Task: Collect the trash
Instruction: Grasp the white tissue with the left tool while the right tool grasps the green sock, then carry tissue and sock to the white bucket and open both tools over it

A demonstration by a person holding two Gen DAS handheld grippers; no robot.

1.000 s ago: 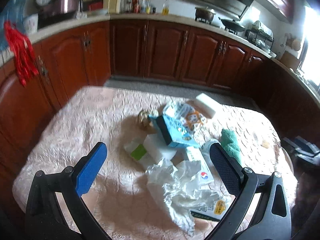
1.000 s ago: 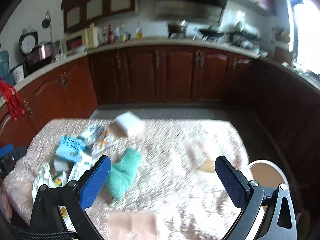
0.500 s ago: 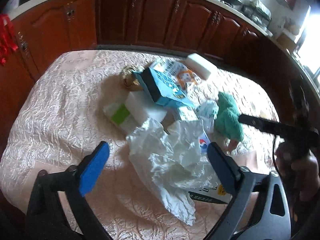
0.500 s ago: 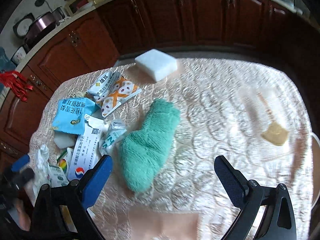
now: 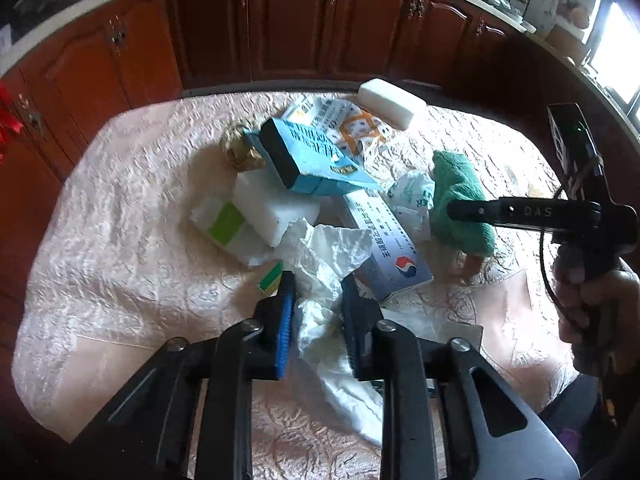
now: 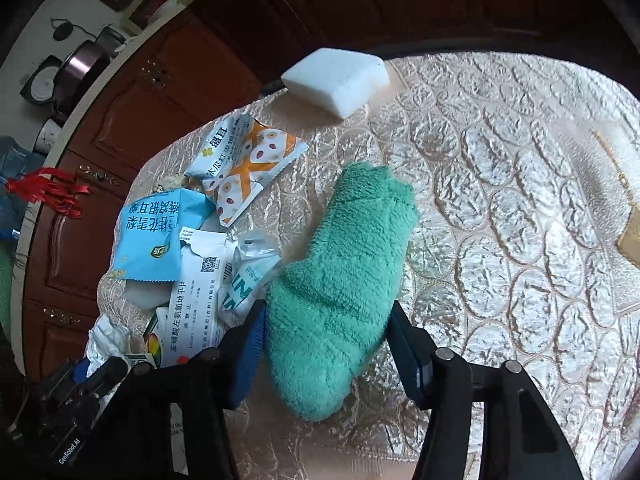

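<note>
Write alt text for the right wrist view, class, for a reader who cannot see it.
The right gripper, its jaws just closing, straddles a fluffy green cloth lying on a cream embossed tablecloth. Snack wrappers, a medicine box and a white foam block lie left and beyond.

Left wrist view: steep downward look, close over crumpled white plastic bag [image 5: 324,276] on quilted cream tablecloth [image 5: 120,248]. Right wrist view: steeper, closer, over fluffy green cloth [image 6: 340,280]. Shared: green cloth, white foam block [image 6: 338,76], blue snack packet [image 5: 316,156].
</note>
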